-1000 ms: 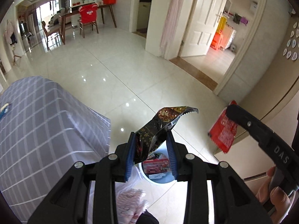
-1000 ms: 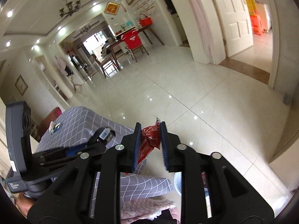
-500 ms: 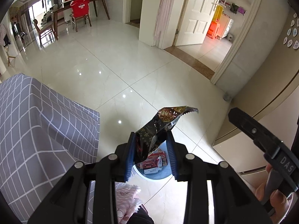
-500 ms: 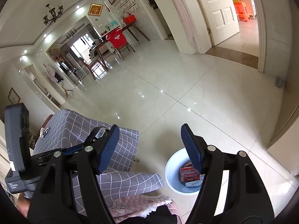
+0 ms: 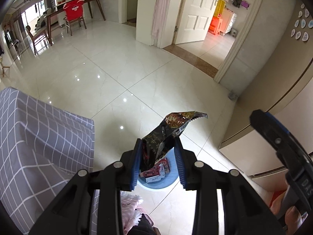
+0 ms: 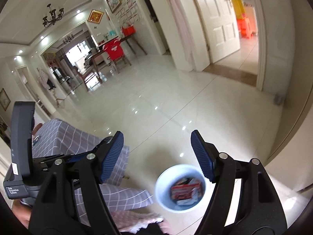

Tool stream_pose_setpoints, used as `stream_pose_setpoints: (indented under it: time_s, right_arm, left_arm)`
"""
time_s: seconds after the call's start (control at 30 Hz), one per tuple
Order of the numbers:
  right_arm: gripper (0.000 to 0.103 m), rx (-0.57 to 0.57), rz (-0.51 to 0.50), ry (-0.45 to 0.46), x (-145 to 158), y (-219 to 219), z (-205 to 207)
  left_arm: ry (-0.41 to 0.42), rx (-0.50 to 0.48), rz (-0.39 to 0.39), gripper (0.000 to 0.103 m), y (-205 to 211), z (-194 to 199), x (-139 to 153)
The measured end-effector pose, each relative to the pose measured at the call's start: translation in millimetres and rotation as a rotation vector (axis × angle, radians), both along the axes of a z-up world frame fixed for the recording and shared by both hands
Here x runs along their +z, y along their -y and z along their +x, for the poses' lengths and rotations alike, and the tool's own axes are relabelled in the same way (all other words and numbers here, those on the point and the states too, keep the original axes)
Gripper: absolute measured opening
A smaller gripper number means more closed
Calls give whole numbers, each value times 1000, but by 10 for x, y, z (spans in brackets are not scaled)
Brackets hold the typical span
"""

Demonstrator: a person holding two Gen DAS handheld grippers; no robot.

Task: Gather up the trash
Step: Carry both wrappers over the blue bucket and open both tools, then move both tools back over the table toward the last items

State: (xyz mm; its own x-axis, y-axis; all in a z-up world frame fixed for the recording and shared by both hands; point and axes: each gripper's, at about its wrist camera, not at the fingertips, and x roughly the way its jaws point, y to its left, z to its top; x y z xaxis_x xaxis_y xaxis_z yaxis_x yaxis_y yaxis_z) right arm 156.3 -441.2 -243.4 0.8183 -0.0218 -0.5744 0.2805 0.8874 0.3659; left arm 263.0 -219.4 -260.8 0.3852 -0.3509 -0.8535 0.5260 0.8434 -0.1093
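Black crinkled foil snack wrapper [image 5: 166, 137] pinched in left tool [image 5: 158, 163], low centre of frame, above pale blue round plastic bin [image 5: 170, 180]. Right tool [image 6: 157, 156] spread wide, empty. Could flutter past the rim if released off-centre. Grey checked cloth-covered surface [image 5: 39, 137] crowding left; bare tile floor [image 5: 117, 78] open ahead.

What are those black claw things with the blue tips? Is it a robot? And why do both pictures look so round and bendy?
No robot: a person holds a grabber tool in each hand. Each tool carries a wide, bendy-looking camera, so one picture comes from each. The left gripper has its jaws squeezed on a dark snack wrapper, held above a pale blue bin on the shiny tile floor. The right gripper has its jaws wide apart, holding nothing, above that same bin, which already has red packets inside. The grey checked cloth covers some furniture beside it.
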Motion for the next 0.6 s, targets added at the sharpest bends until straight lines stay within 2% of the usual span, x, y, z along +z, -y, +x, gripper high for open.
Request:
stream_pose_setpoints:
  time_s: [0.1,0.13,0.2,0.27,0.6]
  right_arm:
    - [74,-44,-22,34,79,71,-87]
    - [77,-55,-25,40,97,92,-106]
    - [77,-65,-28,40,131,111,-116]
    - [77,-69,-29,36,130,131,-124]
    - [77,-43,-26,9,111,-16,-111]
  left_arm:
    - [14,-14,-10,37,96,-1,33]
    - [17,-12,-9,55,132,2,44]
    - [23,-7,4,82,170,-6,67]
    - [52,-8,-7,82,171,-44,128]
    - [47,32,-18,82,-57,-78,245]
